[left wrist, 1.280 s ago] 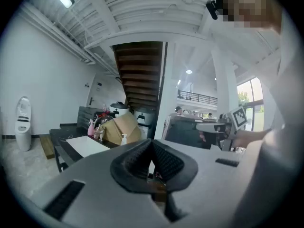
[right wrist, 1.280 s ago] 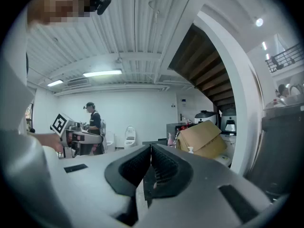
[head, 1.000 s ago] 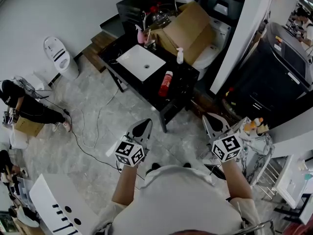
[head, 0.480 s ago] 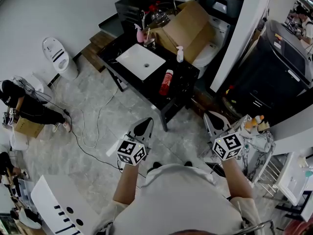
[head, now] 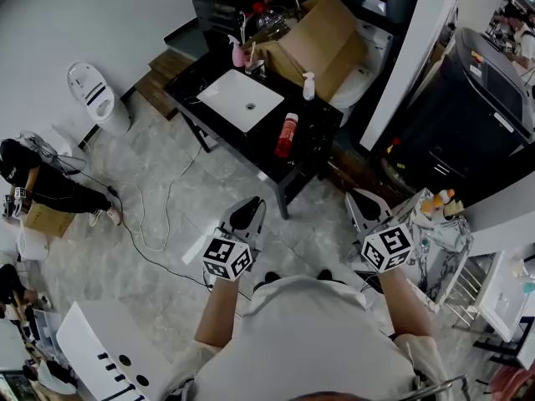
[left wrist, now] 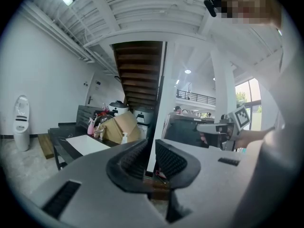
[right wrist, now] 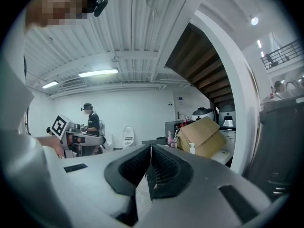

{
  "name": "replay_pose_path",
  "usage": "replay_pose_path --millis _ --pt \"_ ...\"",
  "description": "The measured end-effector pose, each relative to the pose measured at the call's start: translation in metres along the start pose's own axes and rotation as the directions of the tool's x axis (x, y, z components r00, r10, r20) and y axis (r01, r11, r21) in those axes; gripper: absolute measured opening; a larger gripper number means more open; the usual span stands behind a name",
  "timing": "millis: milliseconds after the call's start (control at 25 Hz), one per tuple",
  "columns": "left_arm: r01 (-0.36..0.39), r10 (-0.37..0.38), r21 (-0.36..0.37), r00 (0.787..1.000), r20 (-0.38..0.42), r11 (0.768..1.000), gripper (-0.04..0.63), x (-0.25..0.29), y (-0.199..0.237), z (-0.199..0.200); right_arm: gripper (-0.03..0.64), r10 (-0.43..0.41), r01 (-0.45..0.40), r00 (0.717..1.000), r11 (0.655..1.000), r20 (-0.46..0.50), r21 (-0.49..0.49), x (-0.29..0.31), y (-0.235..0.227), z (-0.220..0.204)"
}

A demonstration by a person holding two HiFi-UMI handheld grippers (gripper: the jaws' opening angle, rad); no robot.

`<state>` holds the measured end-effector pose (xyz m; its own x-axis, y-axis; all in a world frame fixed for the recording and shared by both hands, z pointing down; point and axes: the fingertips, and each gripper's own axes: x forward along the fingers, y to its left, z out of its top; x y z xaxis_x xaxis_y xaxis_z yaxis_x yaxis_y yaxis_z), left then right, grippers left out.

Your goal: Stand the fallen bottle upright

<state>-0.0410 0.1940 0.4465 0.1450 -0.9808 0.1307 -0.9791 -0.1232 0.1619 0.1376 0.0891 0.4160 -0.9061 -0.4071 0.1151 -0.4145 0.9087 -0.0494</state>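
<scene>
Glossy black counter [head: 322,128], red cylindrical bottle [head: 287,134] lying flat; left hand-held gripper [head: 246,214] opening, empty; right hand-held gripper [head: 365,205] closed.

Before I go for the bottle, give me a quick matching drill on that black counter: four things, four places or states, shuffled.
Things:
1. red bottle
2. white spray bottle
3. cardboard box
4. sink

Places or states:
A. white, set into the counter
B. brown, behind the counter
C. lying on its side beside the sink
D. standing upright in front of the box

Pairs: 1-C; 2-D; 3-B; 4-A
</scene>
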Motion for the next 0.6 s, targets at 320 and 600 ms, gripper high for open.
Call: replay_pose_path --millis 320,600 --pt "0.034 -0.034 0.005 0.999 -0.005 0.999 0.140 -0.013 0.018 -0.004 0.032 -0.024 0.024 1.000 1.000 -0.007 0.005 0.013 0.025 -0.006" --pt "0.074 -0.074 -0.002 0.997 -0.024 0.997 0.211 -0.029 0.041 -0.007 0.034 -0.055 0.055 0.998 0.998 -0.020 0.004 0.027 0.052 -0.009"
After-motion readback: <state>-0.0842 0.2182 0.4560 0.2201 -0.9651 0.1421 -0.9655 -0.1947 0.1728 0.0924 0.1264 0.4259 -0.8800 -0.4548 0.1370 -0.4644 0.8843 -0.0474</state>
